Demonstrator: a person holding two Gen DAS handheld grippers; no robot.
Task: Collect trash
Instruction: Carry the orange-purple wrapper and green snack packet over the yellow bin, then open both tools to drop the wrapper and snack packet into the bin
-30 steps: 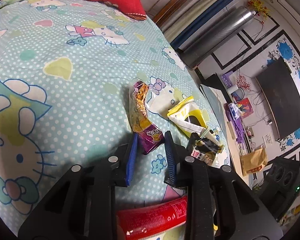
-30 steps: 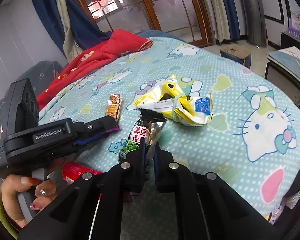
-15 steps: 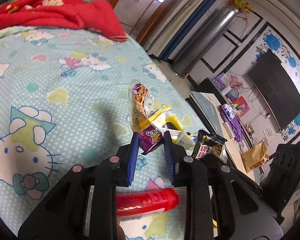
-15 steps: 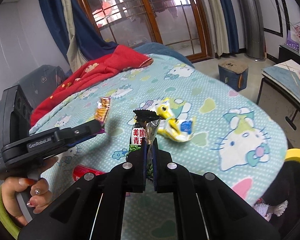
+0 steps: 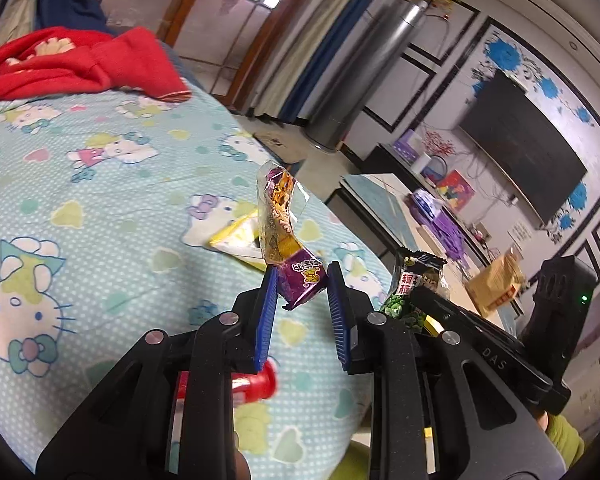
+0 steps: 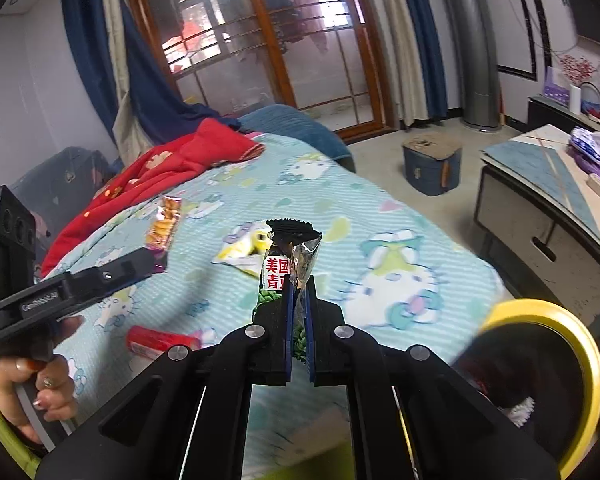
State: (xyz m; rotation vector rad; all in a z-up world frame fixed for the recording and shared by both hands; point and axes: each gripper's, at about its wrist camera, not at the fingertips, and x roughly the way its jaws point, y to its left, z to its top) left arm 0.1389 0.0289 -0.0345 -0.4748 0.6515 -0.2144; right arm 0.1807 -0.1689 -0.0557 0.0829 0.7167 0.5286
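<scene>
The left gripper (image 5: 302,280) pinches the purple bottom end of a crinkly purple-and-orange snack wrapper (image 5: 286,236), so it stands clear of the pale blue cartoon-cat bedsheet (image 5: 100,216). The right gripper (image 6: 298,300) is clamped tight on a thin green-and-black foil snack packet (image 6: 288,260), likewise lifted. Holding each by one edge probably keeps both ready to drop into the yellow-rimmed bin (image 6: 572,344) at four o'clock in the right view. A crumpled yellow-and-white wrapper (image 6: 246,254) and a red cylindrical packet (image 6: 156,340) lie on the sheet, uncollected.
</scene>
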